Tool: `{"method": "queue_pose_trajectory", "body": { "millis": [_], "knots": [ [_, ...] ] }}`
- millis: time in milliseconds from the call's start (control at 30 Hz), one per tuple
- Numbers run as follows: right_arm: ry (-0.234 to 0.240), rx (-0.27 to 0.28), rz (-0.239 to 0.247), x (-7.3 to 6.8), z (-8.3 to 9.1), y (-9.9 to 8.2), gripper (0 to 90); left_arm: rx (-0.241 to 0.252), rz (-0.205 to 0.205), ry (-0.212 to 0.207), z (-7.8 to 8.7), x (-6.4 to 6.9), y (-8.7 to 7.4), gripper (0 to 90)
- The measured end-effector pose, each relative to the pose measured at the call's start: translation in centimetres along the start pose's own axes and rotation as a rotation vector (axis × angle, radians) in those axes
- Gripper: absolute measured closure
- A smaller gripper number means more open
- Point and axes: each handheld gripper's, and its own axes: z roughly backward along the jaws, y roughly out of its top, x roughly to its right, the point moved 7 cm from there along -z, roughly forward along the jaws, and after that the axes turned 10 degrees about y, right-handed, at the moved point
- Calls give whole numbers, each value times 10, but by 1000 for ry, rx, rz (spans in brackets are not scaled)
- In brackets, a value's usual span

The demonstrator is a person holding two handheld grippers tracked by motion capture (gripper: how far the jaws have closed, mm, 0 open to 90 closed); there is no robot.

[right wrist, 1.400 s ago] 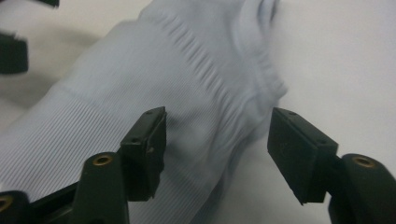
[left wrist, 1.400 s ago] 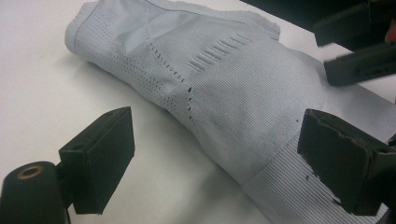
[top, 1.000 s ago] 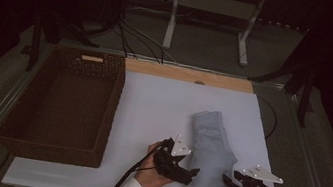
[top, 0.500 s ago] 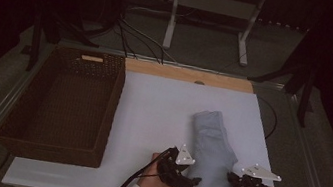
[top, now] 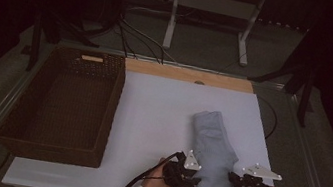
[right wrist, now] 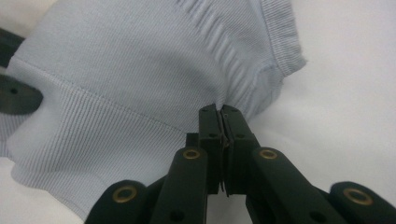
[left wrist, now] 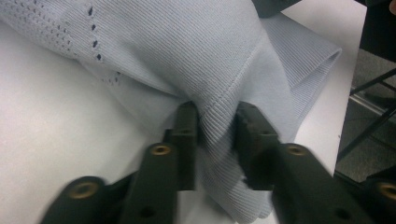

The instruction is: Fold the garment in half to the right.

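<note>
Two grippers clamp the near end of a folded knit garment.

Nearest, the left gripper [top: 193, 179], whose jaws have just been closing, pinches a fold of the pale blue sweater [top: 212, 149]; the right gripper [top: 233, 177] is closed tight on its ribbed edge. The sweater lies on the white bench [top: 155, 117], right of centre. Farther left sits a dark wicker basket [top: 52, 144].

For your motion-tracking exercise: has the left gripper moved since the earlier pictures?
Yes. The left gripper has shifted right, away from the basket, onto the folded garment's near edge.
</note>
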Motion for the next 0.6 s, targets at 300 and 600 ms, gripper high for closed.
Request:
{"method": "queue_pose_trajectory", "body": {
  "millis": [300, 600],
  "knots": [
    [14, -3, 12, -5, -2, 1, 878, 12, 2, 4, 7, -6, -1, 796],
    [35, -6, 30, -16, -6, 4, 877, 25, 17, 19, 15, -15, -6, 798]
  ]
}}
